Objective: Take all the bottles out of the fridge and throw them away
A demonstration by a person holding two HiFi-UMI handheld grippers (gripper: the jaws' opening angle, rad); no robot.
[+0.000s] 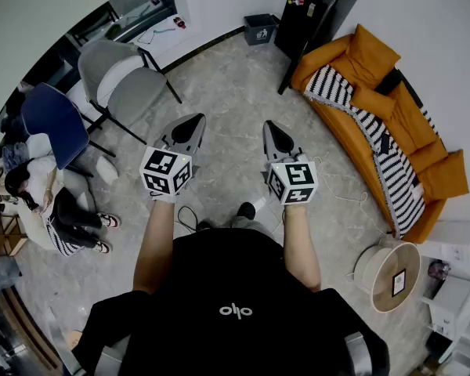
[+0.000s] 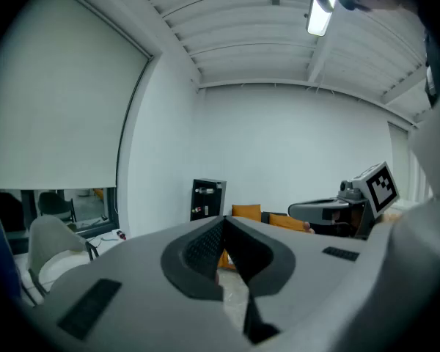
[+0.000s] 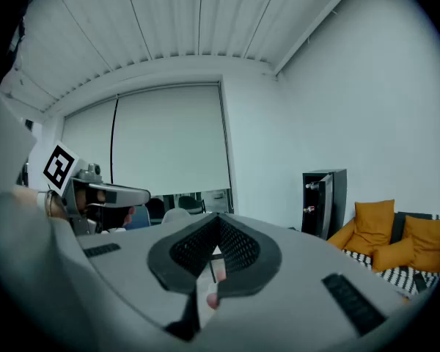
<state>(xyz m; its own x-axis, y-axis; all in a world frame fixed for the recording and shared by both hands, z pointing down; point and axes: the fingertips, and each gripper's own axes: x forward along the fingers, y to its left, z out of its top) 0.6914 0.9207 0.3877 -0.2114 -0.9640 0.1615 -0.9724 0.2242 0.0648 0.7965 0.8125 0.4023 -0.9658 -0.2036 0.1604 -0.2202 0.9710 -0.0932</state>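
Note:
The black fridge [image 1: 317, 10] stands open at the far wall, with small bottles [image 1: 298, 1] on its shelves. It also shows in the left gripper view as the fridge [image 2: 207, 199] and in the right gripper view as the fridge [image 3: 324, 202]. My left gripper [image 1: 195, 120] and right gripper [image 1: 271, 124] are held side by side at waist height over the floor, a few steps short of the fridge. Both point toward it. The left gripper [image 2: 224, 219] has its jaws shut with nothing between them, and so does the right gripper [image 3: 218, 218].
A grey bin [image 1: 258, 28] sits on the floor left of the fridge. An orange sofa [image 1: 380, 108] with a striped blanket lines the right wall. Grey and blue chairs [image 1: 121, 81] stand at the left, where a person [image 1: 43, 202] sits. A round side table [image 1: 392, 276] is at the right.

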